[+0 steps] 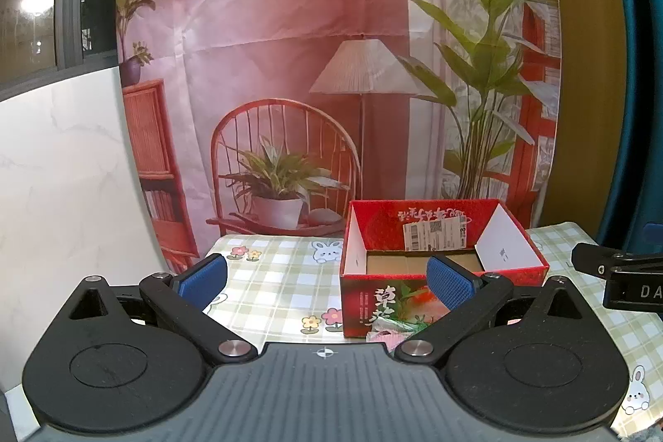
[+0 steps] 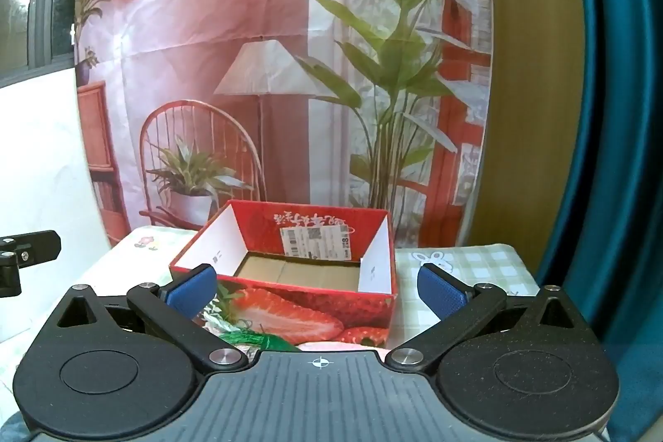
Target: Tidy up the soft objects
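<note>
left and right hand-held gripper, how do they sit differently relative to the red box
The left hand-held gripper is offset to the box's left: only its right pad overlaps the red strawberry box, with checked tablecloth between its pads. The right hand-held gripper faces the box nearly head-on, its pads straddling it. Both are wide open, holding nothing.

Your right tool's (image 2: 317, 291) body hides most of a green thing (image 2: 257, 340) and a pink thing (image 2: 331, 346) just before the box (image 2: 290, 307); you cannot tell what they are. The box label (image 2: 317, 243) is too small to read. The desk (image 1: 269, 276) is cut off below.
</note>
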Demonstrator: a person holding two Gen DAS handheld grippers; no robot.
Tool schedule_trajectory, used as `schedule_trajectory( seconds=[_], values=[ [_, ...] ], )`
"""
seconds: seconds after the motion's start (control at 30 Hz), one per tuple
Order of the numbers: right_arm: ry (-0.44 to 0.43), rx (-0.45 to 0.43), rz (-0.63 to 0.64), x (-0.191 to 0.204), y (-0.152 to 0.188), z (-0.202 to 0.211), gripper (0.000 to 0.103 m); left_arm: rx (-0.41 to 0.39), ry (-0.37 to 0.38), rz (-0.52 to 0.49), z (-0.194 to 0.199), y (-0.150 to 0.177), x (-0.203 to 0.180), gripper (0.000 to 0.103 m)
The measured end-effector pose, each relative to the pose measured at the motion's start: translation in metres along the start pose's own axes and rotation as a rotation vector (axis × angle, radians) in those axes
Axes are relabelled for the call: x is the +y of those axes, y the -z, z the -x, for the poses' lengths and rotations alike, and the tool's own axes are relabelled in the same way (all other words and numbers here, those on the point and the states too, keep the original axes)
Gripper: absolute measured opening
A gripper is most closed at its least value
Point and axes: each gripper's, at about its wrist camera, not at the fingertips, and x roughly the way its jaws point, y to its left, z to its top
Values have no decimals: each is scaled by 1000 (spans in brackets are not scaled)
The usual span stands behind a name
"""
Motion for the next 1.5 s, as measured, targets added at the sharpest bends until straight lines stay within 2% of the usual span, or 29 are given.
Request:
schedule_trajectory(
  seconds=[0.3,0.93,1.5],
  values=[
    [7,-3,-15,-5,-3,0,103,11,0,22,-3,1,1,103],
    [18,-63,-27,-7,0,8,103,-37,12,37,0,5,0,103],
    [21,-67,-26,-6,-1,10,103,-46,19,37,2,8,0,103]
  ],
)
